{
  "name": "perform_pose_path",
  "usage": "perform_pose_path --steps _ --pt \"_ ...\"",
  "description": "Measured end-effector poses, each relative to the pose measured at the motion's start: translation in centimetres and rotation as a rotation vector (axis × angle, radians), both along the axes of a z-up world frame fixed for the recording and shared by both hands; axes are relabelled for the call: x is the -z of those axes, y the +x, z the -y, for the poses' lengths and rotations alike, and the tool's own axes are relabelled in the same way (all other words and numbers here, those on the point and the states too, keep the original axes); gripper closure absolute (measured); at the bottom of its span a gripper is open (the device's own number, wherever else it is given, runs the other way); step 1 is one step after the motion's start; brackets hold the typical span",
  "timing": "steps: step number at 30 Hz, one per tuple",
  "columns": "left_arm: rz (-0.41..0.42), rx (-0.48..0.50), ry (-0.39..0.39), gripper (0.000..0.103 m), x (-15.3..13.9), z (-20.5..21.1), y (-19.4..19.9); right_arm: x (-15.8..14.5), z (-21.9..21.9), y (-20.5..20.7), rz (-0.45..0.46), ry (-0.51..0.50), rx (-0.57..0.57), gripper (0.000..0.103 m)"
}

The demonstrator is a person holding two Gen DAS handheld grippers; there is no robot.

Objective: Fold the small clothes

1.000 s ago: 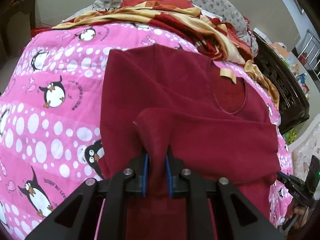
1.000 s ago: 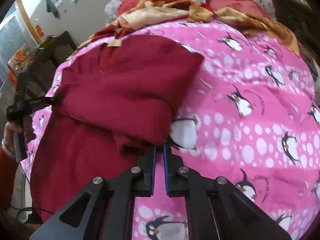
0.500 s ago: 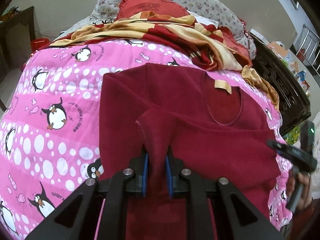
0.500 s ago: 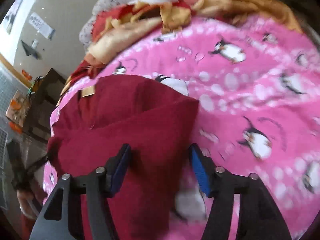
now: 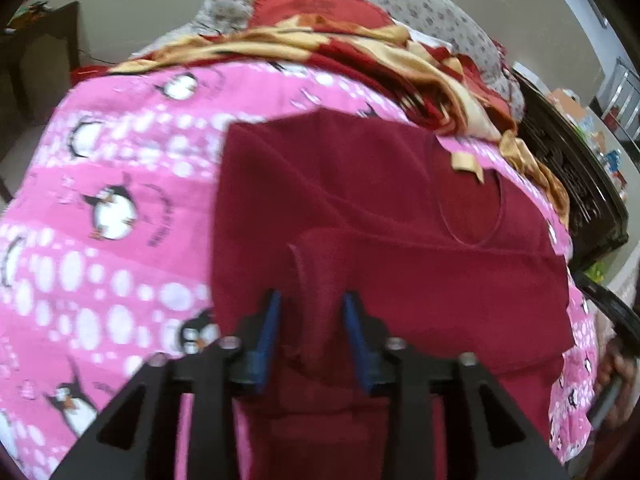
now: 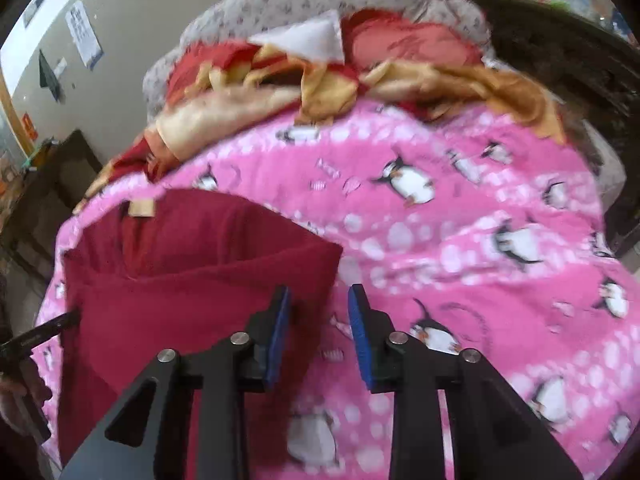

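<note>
So the maroon long-sleeve top [image 5: 360,200] is laid flat on the pink penguin blanket [image 5: 100,208], sleeves folded in over the body. The left gripper [image 5: 312,320] is seen opening; the sleeve cuff [image 5: 320,276] sits loose between its blue pads, not pinched. The right gripper [image 6: 318,312] is closing partway, nothing clamped, with the top's folded edge just ahead and left of it.

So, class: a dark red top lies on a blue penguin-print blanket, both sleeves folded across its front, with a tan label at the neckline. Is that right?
One detail is wrong: the penguin-print blanket is pink, not blue, as the right wrist view shows plainly. The rest holds: the dark red top lies on it, sleeves folded across its front, with a tan label at the neckline.
</note>
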State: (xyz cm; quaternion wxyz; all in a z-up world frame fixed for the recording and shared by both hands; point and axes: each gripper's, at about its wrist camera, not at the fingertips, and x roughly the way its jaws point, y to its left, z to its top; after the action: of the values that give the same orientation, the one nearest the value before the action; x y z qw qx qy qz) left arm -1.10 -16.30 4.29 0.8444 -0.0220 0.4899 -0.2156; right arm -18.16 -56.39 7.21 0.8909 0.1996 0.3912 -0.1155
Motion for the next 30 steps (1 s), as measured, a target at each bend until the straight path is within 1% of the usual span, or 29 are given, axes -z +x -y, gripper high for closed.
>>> perform_pose_path --steps 1,2,4,6,7,8,9,10,11,12,13,15,17,19,21,25,28,30 --pt "0.008 -0.015 -0.004 0.055 -0.3 -0.4 -0.1 -0.5 -0.6 -0.5 0.010 0.020 -0.031 0.048" --pt "0.015 -0.027 -0.012 0.054 -0.6 -0.7 -0.2 -0.9 -1.7 -1.1 0.014 0.030 -0.078 0.048" --pt "0.017 -0.041 -0.029 0.052 -1.1 -1.3 -0.6 -0.6 -3.7 -1.7 -0.004 0.010 -0.139 0.048" --pt "0.009 -0.044 -0.042 0.049 -1.1 -1.6 -1.1 0.6 -5.4 -2.0 -0.047 -0.024 -0.187 0.048" --pt "0.003 -0.043 -0.041 0.045 -0.8 -1.5 -1.4 1.7 -5.6 -1.9 -0.081 -0.047 -0.190 0.048" --pt "-0.005 -0.043 -0.032 0.041 -0.4 -1.5 -1.7 3.3 -5.6 -1.6 -0.141 -0.078 -0.171 0.048" --pt "-0.012 -0.040 -0.014 0.039 0.1 -1.1 -1.9 4.4 -5.3 -1.6 -0.172 -0.083 -0.154 0.048" --pt "-0.002 -0.028 0.010 0.034 0.5 -0.7 -2.0 5.3 -4.8 -1.5 -0.181 -0.062 -0.140 0.048" --pt "0.022 -0.016 0.055 0.032 0.8 -0.2 -2.2 5.5 -4.3 -1.7 -0.170 -0.031 -0.126 0.048" --pt "0.030 -0.016 0.090 0.032 1.0 0.1 -2.3 5.3 -3.8 -2.0 -0.158 -0.005 -0.103 0.048" --pt "0.023 -0.016 0.120 0.031 1.2 0.3 -2.2 4.7 -3.7 -2.4 -0.153 -0.010 -0.080 0.048" --pt "-0.003 -0.027 0.103 0.031 1.2 -0.1 -2.1 3.4 -3.9 -3.5 -0.135 -0.047 -0.066 0.048" --pt "-0.019 -0.051 0.072 0.031 0.7 -1.0 -2.3 2.1 -4.0 -4.8 -0.115 -0.046 -0.071 0.048" --pt "-0.003 -0.069 0.053 0.031 -0.1 -1.9 -3.0 1.0 -4.2 -6.5 -0.086 -0.027 -0.081 0.048" --pt "0.018 -0.078 0.056 0.031 -0.9 -2.6 -3.8 0.4 -4.7 -8.2 -0.078 -0.011 -0.095 0.048" --pt "0.046 -0.081 0.065 0.031 -1.9 -3.7 -6.3 0.4 -6.1 -10.3 -0.091 0.028 -0.147 0.046" --pt "0.064 -0.076 0.068 0.031 -2.5 -4.0 -7.9 1.3 -7.5 -11.3 -0.107 0.047 -0.175 0.045" --pt "0.079 -0.073 0.075 0.031 -2.8 -4.1 -9.1 2.3 -8.3 -11.6 -0.114 0.078 -0.176 0.044"
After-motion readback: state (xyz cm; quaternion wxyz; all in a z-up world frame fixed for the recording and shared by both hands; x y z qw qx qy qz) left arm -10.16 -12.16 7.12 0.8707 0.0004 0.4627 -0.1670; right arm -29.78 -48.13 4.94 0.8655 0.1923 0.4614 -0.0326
